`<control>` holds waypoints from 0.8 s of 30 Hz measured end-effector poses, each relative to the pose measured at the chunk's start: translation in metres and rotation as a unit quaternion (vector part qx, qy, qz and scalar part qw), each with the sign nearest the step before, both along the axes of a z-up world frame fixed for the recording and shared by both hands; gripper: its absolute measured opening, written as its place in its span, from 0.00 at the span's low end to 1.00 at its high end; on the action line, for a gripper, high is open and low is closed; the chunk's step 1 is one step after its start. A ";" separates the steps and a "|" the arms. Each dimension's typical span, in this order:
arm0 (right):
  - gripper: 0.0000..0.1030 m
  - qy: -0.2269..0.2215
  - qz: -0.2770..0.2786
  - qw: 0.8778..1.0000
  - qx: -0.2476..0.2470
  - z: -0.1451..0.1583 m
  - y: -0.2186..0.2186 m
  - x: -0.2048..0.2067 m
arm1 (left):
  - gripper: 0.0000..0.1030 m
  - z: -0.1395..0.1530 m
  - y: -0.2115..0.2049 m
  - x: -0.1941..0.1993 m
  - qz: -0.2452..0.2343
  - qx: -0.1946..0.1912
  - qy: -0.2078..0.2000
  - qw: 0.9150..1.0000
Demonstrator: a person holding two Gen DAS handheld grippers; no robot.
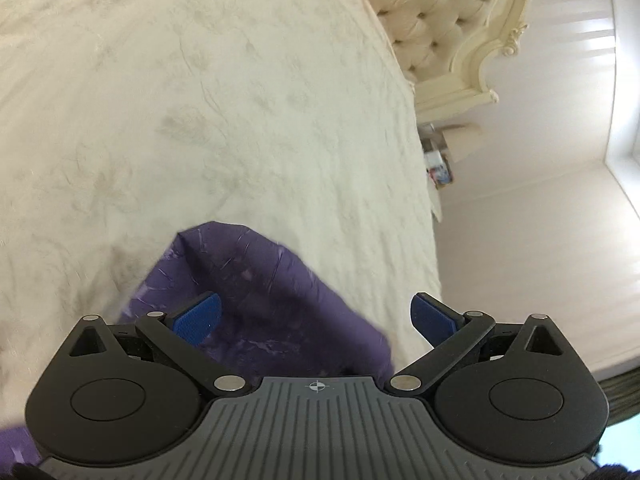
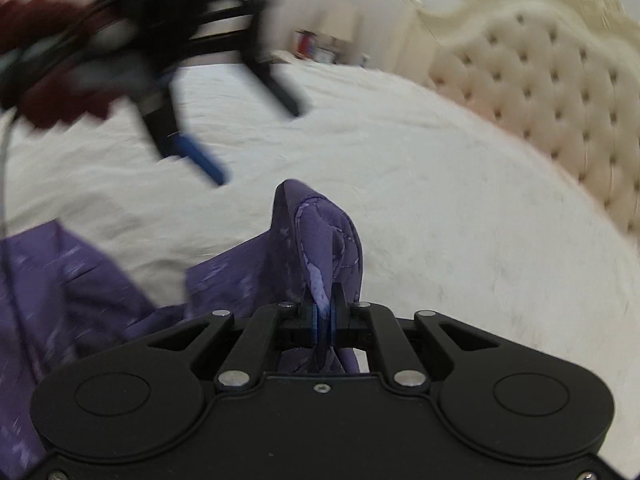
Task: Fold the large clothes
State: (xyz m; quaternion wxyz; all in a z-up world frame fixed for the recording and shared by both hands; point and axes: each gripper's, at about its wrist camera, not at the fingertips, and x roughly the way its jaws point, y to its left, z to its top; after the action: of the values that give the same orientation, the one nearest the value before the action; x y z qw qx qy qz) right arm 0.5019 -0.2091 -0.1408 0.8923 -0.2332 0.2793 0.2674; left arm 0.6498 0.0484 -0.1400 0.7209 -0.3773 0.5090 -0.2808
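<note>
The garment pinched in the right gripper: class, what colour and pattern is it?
Purple garment with a paler marbled print, clearest in the right wrist view.

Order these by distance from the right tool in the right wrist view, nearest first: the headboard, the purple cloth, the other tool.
1. Purple cloth: pinched in the right tool, at centre.
2. Left tool: open, above the bed to the upper left, blurred.
3. Headboard: far end of the bed, upper right.
</note>
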 end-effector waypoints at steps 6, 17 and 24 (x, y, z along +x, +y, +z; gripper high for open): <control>0.11 -0.026 0.038 0.998 -0.038 0.004 0.021 -0.047 | 0.99 -0.022 -0.009 -0.013 -0.004 0.007 0.056 0.998; 0.11 -0.036 0.099 0.989 -0.102 0.013 0.026 -0.143 | 0.23 -0.003 -0.016 -0.110 0.006 -0.024 0.004 1.000; 0.20 0.021 0.117 0.984 -0.135 -0.019 0.027 -0.214 | 0.23 -0.057 -0.005 -0.217 0.028 -0.013 0.037 0.999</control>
State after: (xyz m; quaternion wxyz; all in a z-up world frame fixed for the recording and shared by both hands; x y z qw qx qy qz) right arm 0.2876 -0.1824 -0.1598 0.8090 -0.3772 0.3023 0.3343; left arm 0.4325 0.0430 -0.1968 0.7041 -0.4104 0.5214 -0.2530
